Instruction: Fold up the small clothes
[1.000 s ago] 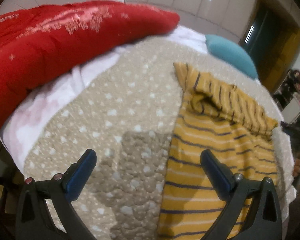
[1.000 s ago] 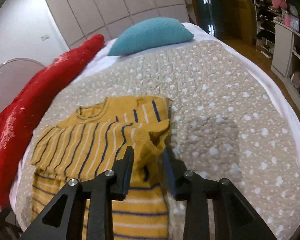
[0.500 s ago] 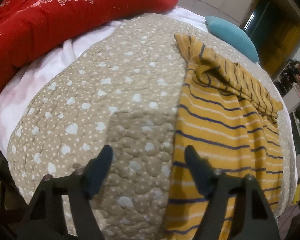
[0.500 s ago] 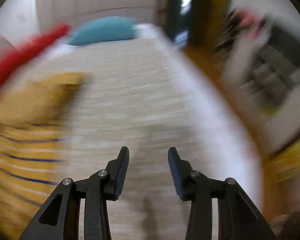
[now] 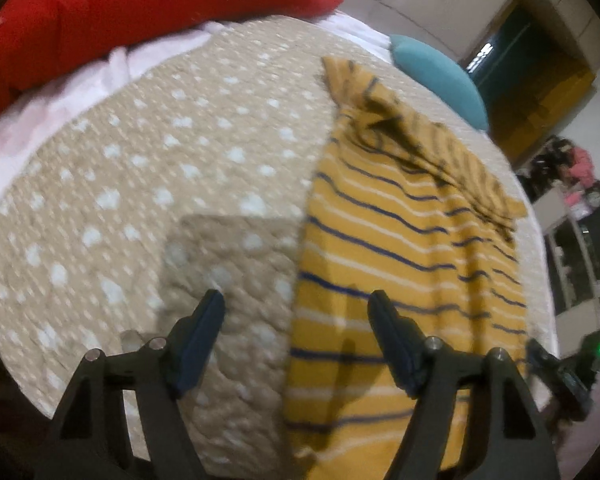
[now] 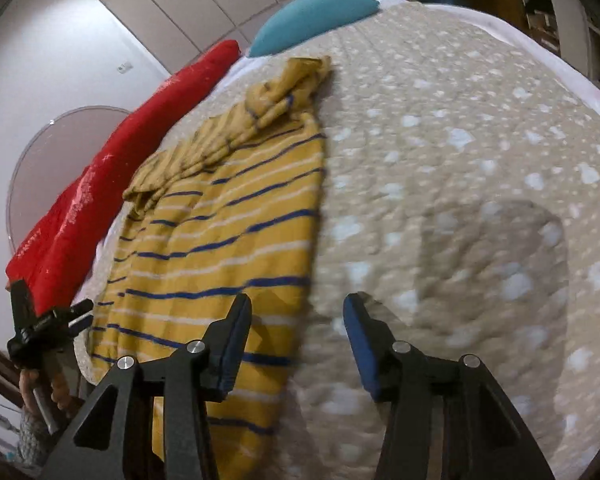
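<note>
A yellow garment with blue and white stripes (image 5: 384,264) lies flat on the beige dotted quilt (image 5: 172,168), with its sleeves folded in and bunched at the far end. My left gripper (image 5: 296,306) is open and empty, hovering over the garment's near left edge. In the right wrist view the garment (image 6: 228,236) lies left of centre. My right gripper (image 6: 296,310) is open and empty, over the garment's near right edge. The other gripper (image 6: 40,324) shows at the far left of that view.
A long red cushion (image 5: 112,16) lies along one side of the bed and a teal pillow (image 5: 440,76) at the far end. The same red cushion (image 6: 112,184) and teal pillow (image 6: 312,16) show in the right wrist view. Shelves and clutter (image 5: 576,208) stand beyond the bed.
My right gripper let go of the folded sleeve, opened and swung back to the garment's near right edge. My left gripper narrowed a little and moved in over the near left edge.
</note>
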The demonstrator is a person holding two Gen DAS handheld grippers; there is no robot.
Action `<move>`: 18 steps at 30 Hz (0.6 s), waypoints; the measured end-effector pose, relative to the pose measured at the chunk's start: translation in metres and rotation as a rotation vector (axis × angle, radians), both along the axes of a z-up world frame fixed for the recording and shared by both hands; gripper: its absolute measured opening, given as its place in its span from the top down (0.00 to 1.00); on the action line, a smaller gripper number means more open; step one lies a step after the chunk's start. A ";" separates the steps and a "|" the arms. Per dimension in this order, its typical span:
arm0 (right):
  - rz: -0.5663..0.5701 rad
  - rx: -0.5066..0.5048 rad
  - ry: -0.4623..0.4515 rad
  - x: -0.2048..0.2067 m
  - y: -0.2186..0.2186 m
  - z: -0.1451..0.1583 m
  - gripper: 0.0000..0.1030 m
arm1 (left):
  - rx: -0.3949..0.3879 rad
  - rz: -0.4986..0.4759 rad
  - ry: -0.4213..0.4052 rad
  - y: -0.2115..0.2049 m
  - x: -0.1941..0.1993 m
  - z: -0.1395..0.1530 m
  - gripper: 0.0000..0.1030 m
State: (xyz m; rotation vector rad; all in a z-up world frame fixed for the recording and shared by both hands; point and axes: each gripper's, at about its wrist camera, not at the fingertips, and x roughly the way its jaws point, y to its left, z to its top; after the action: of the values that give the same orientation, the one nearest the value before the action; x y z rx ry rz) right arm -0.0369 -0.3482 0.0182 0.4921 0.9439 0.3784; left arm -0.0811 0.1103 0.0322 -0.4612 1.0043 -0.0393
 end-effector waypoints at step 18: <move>0.131 0.475 0.133 -0.052 0.036 -0.049 0.51 | -0.138 -0.115 0.012 -0.043 -0.065 -0.029 0.45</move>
State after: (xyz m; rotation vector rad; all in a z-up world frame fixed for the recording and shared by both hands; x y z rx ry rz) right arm -0.0889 -0.3124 -0.0306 0.8991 1.0188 0.7028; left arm -0.1456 0.0677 0.0033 -0.5296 1.0434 -0.2105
